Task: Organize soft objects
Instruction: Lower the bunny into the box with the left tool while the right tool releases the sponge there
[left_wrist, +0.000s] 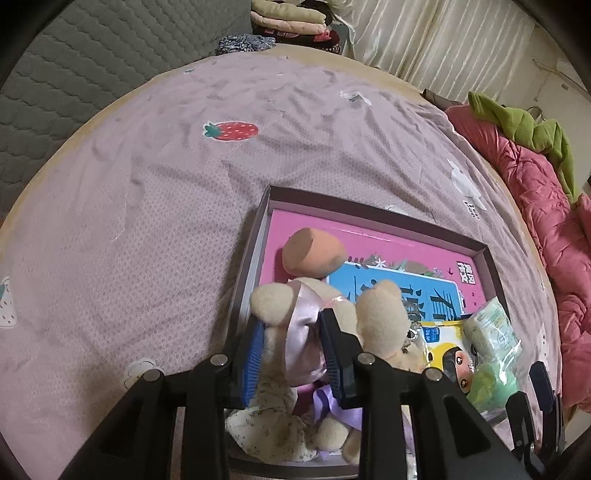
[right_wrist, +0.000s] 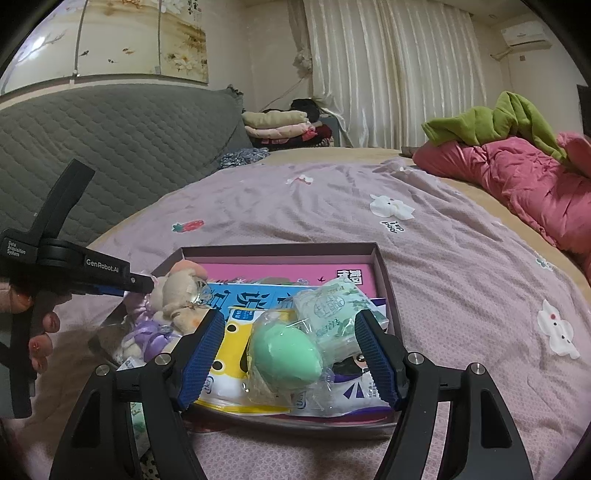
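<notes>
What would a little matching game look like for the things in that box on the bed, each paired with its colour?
Things:
1. plush toy
2. egg-shaped sponge in clear wrap
3. rounded sponge at the box's far corner
4. book lying flat in the box

Colours:
A. pink
B. mint green
C. beige
D. orange

Pairs: 1-C, 2-B, 3-D, 4-A

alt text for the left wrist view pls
The left gripper has its blue pads either side of a beige plush toy with a lilac ribbon, over a shallow box on a pink bedsheet. An orange sponge egg lies just beyond in the box.
</notes>
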